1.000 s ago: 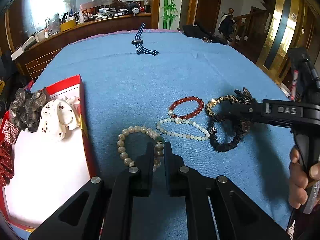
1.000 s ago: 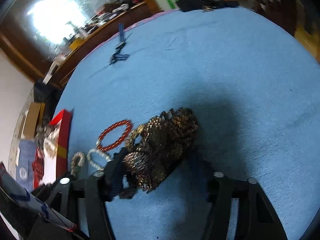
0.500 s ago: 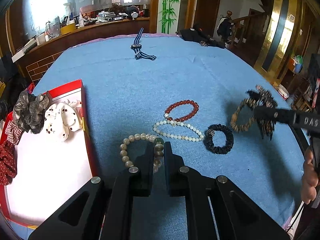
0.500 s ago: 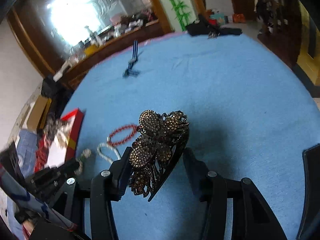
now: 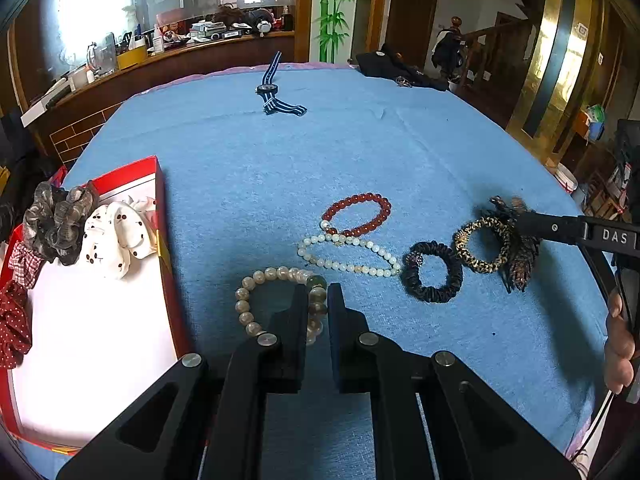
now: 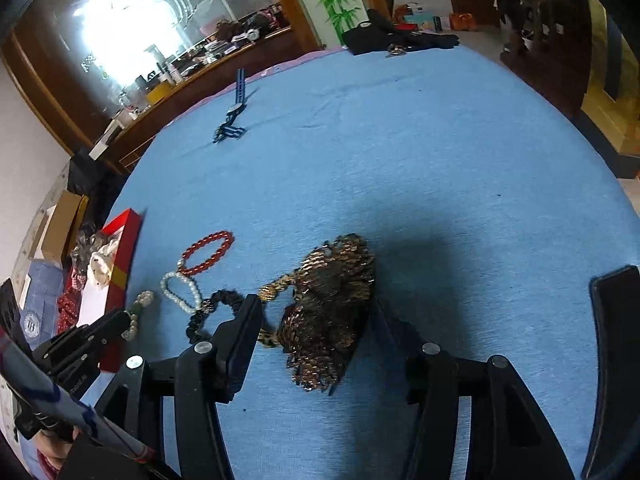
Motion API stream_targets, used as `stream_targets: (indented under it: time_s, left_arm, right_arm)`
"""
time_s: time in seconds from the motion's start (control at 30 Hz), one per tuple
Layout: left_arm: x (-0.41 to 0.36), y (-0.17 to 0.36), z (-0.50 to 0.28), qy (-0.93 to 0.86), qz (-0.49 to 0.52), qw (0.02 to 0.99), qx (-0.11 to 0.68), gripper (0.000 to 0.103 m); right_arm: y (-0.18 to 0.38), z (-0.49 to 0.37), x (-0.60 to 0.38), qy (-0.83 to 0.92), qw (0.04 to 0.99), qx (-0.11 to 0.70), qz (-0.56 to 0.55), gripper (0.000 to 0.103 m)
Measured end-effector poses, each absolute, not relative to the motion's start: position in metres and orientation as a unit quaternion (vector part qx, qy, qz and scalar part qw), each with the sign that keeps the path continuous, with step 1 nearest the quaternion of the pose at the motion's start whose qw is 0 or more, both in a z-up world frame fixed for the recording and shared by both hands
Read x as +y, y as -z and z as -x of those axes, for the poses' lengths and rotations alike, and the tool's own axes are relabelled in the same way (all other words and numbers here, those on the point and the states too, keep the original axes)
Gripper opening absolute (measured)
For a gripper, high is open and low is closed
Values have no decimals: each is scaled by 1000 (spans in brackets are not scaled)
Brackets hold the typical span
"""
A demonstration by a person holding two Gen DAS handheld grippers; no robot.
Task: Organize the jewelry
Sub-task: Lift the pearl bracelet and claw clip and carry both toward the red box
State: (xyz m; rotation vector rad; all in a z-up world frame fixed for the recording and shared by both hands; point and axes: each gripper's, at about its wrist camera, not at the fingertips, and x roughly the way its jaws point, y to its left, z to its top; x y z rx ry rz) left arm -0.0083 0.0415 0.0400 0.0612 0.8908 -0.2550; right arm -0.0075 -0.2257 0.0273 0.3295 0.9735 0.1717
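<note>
My left gripper (image 5: 317, 292) is shut on the beige bead bracelet (image 5: 256, 280), which lies on the blue cloth; it shows again as the left gripper (image 6: 116, 322) in the right wrist view. My right gripper (image 6: 316, 304) has its jaws opening around a brown rhinestone flower hair clip (image 6: 332, 312), which is blurred and loose between them. A leopard-print scrunchie (image 5: 478, 267) hangs with the clip (image 5: 520, 264) beside a black scrunchie (image 5: 434, 272). A red bead bracelet (image 5: 356, 216) and a white pearl strand (image 5: 348, 256) lie in the middle.
A red box (image 5: 162, 216) at the left holds a grey scrunchie (image 5: 56, 220), a white dotted one (image 5: 116, 240) and red ones (image 5: 14, 320). A striped-strap watch (image 5: 272, 92) and a black garment (image 5: 396, 72) lie at the far side. A hand (image 5: 618, 352) is at the right edge.
The right gripper lifted the clip and the leopard scrunchie rightward off the pile, leaving the black scrunchie, then brought them down beside it as its jaws widened. The left gripper stayed put.
</note>
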Motion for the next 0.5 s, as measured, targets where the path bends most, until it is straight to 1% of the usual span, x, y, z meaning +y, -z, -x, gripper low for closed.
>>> stream_targets:
  time_s: [0.1,0.13,0.47,0.5]
  left_arm:
    - [40,-39,8,123,-30,894,430,9]
    - [40,-39,8,123,-31,894,431,9]
    - [38,-36,9,125,-30,892,434,9]
    - [38,-36,9,125,-31,892,434,9]
  right_arm:
    - [-20,4,-234,-69,862,471,-171,61]
    - [-18,3,-236,-72,860,472,-181,64]
    - [-8,1,-217,-94,850,485,-181,64]
    - [-5,0,-218,-96,848,487,-185,59]
